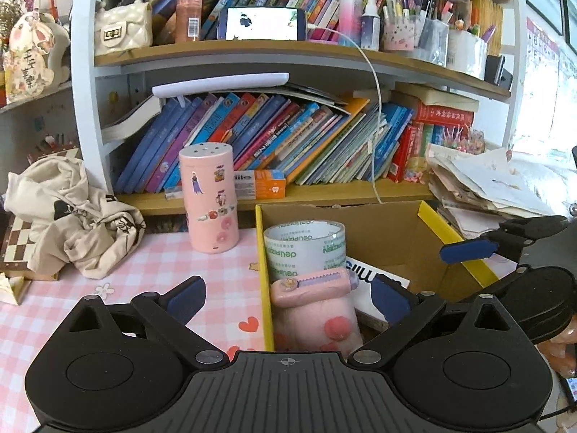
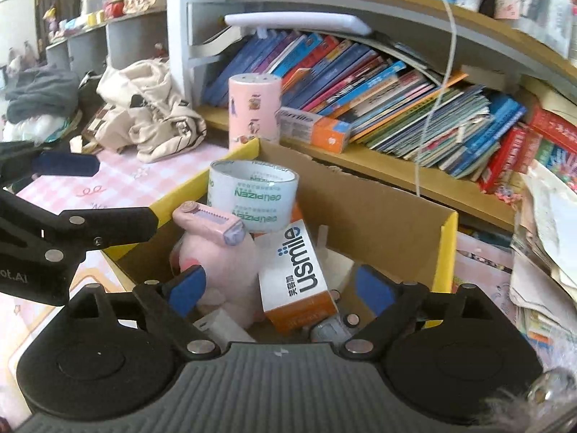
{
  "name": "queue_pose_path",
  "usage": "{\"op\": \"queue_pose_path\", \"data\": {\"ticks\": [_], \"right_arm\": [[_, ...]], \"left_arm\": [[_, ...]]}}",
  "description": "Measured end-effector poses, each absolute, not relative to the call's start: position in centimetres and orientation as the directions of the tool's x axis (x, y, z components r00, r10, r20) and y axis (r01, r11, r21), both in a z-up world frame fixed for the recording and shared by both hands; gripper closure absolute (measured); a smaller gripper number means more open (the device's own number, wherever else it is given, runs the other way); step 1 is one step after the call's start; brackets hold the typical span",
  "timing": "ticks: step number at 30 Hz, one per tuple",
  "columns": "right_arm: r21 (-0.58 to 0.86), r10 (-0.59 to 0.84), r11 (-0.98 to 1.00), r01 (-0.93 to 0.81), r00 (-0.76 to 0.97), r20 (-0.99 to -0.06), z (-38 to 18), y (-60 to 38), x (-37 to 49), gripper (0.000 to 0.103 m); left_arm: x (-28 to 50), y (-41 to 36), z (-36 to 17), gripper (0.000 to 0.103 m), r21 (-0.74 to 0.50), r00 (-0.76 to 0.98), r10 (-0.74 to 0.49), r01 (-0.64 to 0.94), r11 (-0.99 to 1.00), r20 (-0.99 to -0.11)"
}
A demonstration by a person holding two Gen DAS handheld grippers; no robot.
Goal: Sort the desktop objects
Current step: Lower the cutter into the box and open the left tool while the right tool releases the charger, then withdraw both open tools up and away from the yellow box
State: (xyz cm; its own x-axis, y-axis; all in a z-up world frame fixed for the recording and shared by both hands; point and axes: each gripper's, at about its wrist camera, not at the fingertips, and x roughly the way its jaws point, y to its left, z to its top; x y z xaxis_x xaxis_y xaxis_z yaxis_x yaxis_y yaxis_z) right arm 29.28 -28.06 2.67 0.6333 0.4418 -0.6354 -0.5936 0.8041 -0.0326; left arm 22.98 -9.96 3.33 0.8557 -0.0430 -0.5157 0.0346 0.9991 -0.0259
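A cardboard box (image 1: 396, 238) with yellow flap edges stands on the pink checked desk. In it are a clear tape roll (image 1: 304, 249), a pink utility knife (image 1: 310, 283) lying on a pink plush toy (image 1: 317, 321), and a white-and-orange usmile carton (image 2: 299, 274). My right gripper (image 2: 281, 288) hovers open over the box (image 2: 360, 198). The carton lies between its fingers, clear of both pads. My left gripper (image 1: 286, 299) is open, straddling the box's left wall, holding nothing. A pink sticker-covered canister (image 1: 211, 202) stands on the desk left of the box.
Behind the box runs a bookshelf (image 1: 324, 191) of leaning books, with an orange toothpaste carton (image 1: 259, 187) on it. A white cable (image 1: 377, 137) hangs down to the box. Crumpled cream cloth (image 1: 75, 213) and a chessboard (image 1: 14, 241) lie left; a loose paper pile (image 1: 479, 187) sits right.
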Motion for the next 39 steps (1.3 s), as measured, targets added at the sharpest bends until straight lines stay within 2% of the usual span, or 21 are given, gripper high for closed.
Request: {"op": "queue_pose_path", "data": {"ticks": [16,29,39], "right_arm": [[-0.035,0.314,0.911,-0.411,0.747,-0.586,3.0,-28.8,23.4,0.002],[-0.019,0.236,0.949,-0.315,0.749,-0.619,2.0,-26.9,17.5,0.000],[0.018,0.198,0.970,-0.244,0.742,-0.641,1.5,-25.6,13.9,0.000]], "left_arm": [[17.6,-9.0,3.4,0.003,0.004,0.870,-0.039,0.047,0.999,-0.491],[13.4,-6.0,2.5,0.003,-0.029,0.850,-0.041,0.031,0.999,-0.526],[10.4,-4.6,2.3,0.003,-0.011,0.847,-0.034,0.033,0.999,-0.531]]}}
